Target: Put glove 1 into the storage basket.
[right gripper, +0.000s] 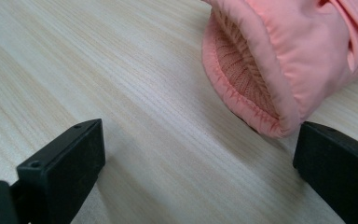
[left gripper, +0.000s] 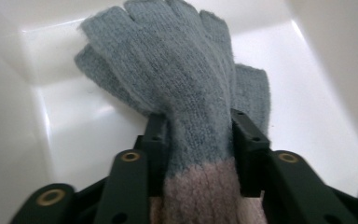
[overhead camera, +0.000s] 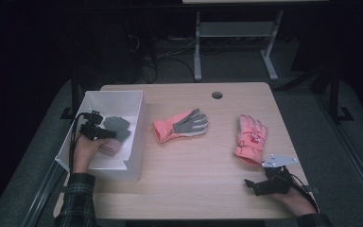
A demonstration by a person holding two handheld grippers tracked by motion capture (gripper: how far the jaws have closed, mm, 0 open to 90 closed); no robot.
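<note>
**Grey glove reaches the bin; two pink gloves left on the table**

Nearest the person, the right gripper rests on the wooden table, well to the right of the white bin, its jaws wide apart and holding nothing. In the right gripper view the open cuff of a pink ski glove lies just beyond the jaws, near one tip but not between them.

Inside the bin, the left gripper has the grey knit glove between its jaws near the pinkish cuff. The pads sit against the wool on both sides, so it reads as clamped on the glove, though the squeeze looks light. The glove's fingers lie spread on the bin floor.

Farther out, a second pink glove with a grey palm lies just right of the bin.

By my judgement, one glove is as good as delivered pending release; two remain.

Whether another glove lies under the grey one is hard to tell; the bin's near wall hides part of its floor.
</note>
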